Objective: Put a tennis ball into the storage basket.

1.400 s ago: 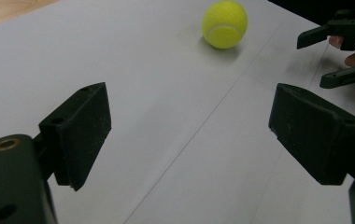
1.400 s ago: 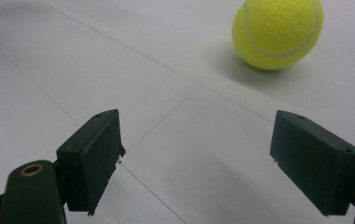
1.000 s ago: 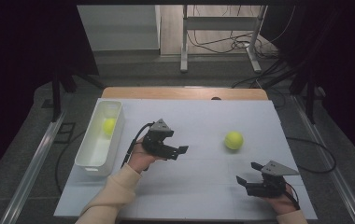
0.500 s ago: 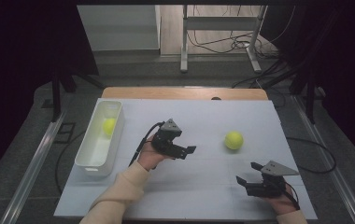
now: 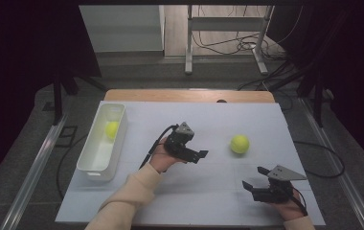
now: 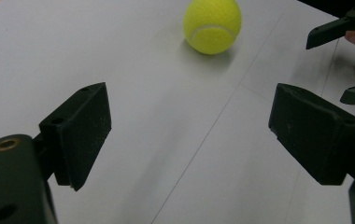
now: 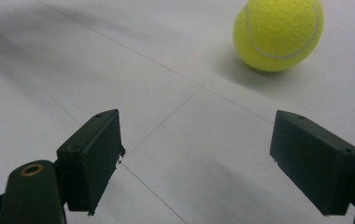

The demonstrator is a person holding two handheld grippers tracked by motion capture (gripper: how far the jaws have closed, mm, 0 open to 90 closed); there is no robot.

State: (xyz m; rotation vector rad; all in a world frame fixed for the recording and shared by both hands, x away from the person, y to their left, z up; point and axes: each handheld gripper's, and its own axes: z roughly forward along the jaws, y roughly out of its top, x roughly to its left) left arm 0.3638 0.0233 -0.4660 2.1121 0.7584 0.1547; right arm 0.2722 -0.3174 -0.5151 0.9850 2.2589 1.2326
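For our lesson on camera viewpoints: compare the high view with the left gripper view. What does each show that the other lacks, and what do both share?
High view alone: the white rectangular plastic bin holding a second yellow ball, the person's cream sleeve, and the floor beyond the table.
Left gripper view alone: a close look at the left gripper, jaws open, nothing between them.
Both: the yellow felt tennis ball on the white table and the right gripper.

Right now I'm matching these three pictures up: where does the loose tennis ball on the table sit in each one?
High view: the tennis ball lies right of centre on the table, between the two grippers.
Left gripper view: the ball is at the top, right of centre.
Right gripper view: the ball is in the top right corner.
Shared landmark: the thin seam lines on the white tabletop.
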